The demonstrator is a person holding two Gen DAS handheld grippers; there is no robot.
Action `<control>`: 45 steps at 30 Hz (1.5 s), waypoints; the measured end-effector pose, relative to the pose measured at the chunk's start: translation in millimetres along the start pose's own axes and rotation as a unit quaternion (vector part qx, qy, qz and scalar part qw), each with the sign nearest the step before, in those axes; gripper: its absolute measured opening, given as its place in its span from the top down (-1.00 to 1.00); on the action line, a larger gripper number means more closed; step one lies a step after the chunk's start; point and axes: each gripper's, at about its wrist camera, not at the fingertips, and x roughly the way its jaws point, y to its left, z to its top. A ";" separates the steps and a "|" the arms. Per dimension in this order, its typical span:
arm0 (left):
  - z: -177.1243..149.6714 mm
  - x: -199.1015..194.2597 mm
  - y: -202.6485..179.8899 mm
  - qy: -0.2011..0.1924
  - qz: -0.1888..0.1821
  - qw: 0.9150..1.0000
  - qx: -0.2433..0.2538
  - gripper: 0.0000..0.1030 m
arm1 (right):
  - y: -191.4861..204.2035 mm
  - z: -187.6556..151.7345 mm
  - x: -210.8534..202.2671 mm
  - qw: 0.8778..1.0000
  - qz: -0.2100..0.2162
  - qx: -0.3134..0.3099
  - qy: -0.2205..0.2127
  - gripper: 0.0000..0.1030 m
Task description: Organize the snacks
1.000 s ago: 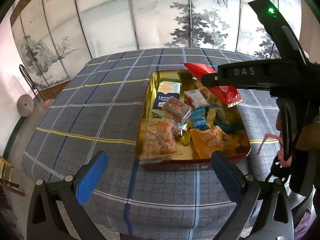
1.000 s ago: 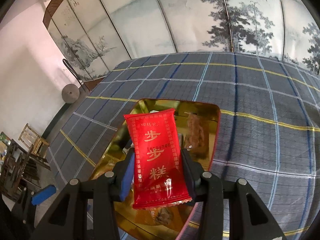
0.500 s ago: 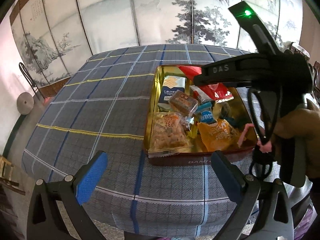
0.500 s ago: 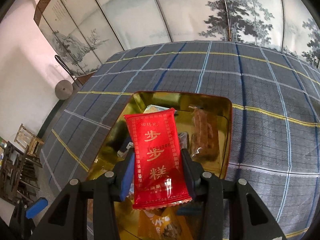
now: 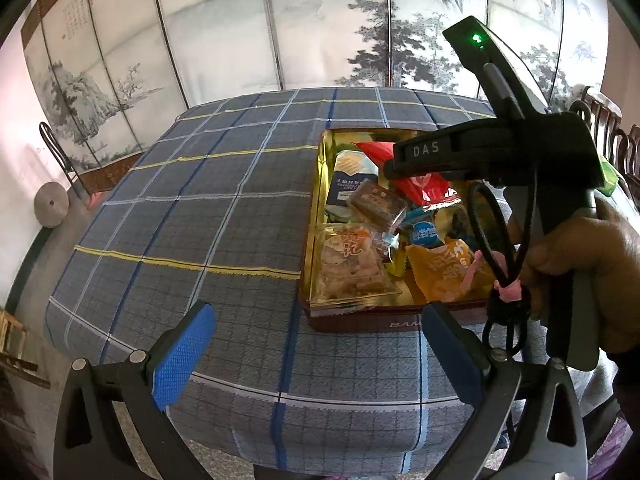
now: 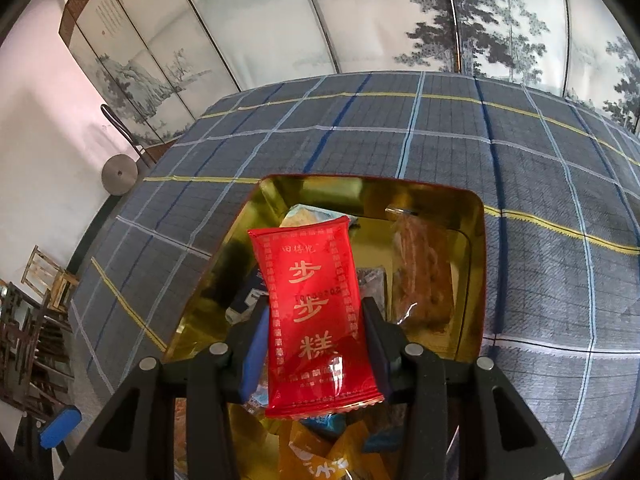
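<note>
Red snack packet sits btwn the right gripper pads, clamped on both long edges, lower half pinched, top end sticking out twd 12 o'clock. It hangs over the gold tin, above the other snacks. In left wrist view the same packet shows under the gripper body at approx 1 o'clock, tilted, inside the tin's far half.

Right gripper reaches in from 3 o'clock, body roughly level over the tin; the person's right hand wraps the handle, cord loop hanging below. Left gripper hovers low near the table's near edge, fingers spread wide w/ nothing btwn them, blue pads facing in.

Packet: glossy red foil, gold characters, crimped ends. Tin: rectangular, rounded corners, shiny gold inside, dark red outer wall. In it: clear bag of pale crackers, orange wrapper, brown wrapped bar, blue/white pack. Tablecloth: grey-blue woven plaid w/ yellow & blue lines.
</note>
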 end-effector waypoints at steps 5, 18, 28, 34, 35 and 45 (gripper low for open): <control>0.0 1.2 0.5 0.000 0.002 1.000 0.000 -0.98 | -1.3 -1.1 5.0 1.000 -0.002 0.003 0.004 0.14; -1.0 2.5 3.2 0.000 0.002 1.000 -0.001 -0.98 | -2.8 -0.1 7.5 1.000 -0.003 0.010 0.001 0.12; -2.2 5.0 4.1 0.000 0.000 1.000 -0.002 -0.98 | -0.2 -3.7 -8.1 0.999 0.013 0.005 -0.031 0.10; -2.6 -1.5 6.9 -0.021 -0.010 1.000 -0.015 -0.98 | 12.9 -20.6 -48.4 0.995 0.011 -0.037 -0.089 0.10; -2.5 -3.7 6.0 -0.027 -0.005 1.000 -0.013 -0.98 | 15.7 -24.7 -56.0 0.994 0.008 -0.047 -0.099 0.10; 3.1 -40.8 4.8 -0.102 -0.001 0.994 -0.033 -0.98 | 32.5 -76.6 -150.1 0.963 -0.051 -0.120 -0.235 -0.15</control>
